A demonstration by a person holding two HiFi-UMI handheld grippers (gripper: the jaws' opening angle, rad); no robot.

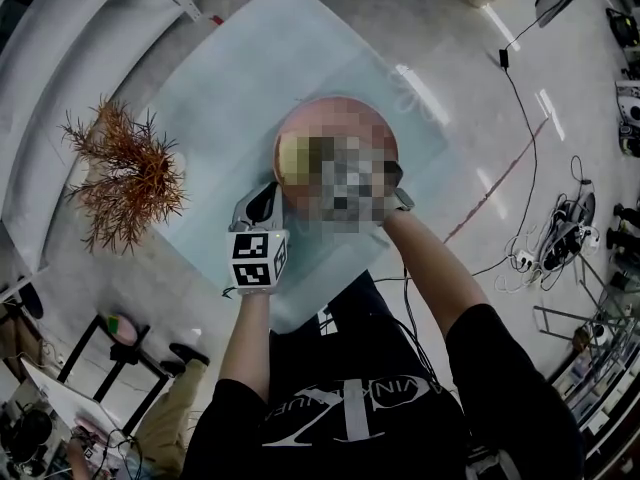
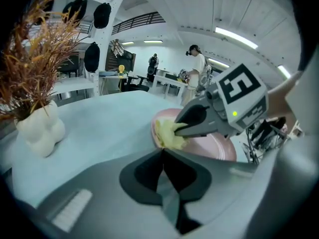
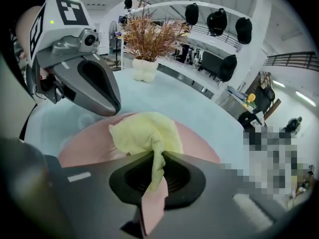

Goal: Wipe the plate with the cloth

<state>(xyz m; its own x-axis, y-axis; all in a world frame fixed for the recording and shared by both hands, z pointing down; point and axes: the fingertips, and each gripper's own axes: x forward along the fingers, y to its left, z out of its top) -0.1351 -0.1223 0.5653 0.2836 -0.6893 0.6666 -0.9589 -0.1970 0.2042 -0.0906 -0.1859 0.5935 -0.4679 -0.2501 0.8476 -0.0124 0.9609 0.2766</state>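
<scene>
The right tongs [image 3: 155, 158] are closed on a fold of the yellow cloth [image 3: 147, 131], the bunched remainder of which lies on the pink plate [image 3: 89, 146] toward its left side. The plate stands on the pale blue surface [image 1: 240, 78]. The left tongs [image 2: 162, 152] have their jaws brought together with nothing seen between them, the tips at the plate's left rim just beside the cloth, contact with the rim not determinable; a dried plant in a white vase [image 2: 40, 131] stands well apart on the surface.
</scene>
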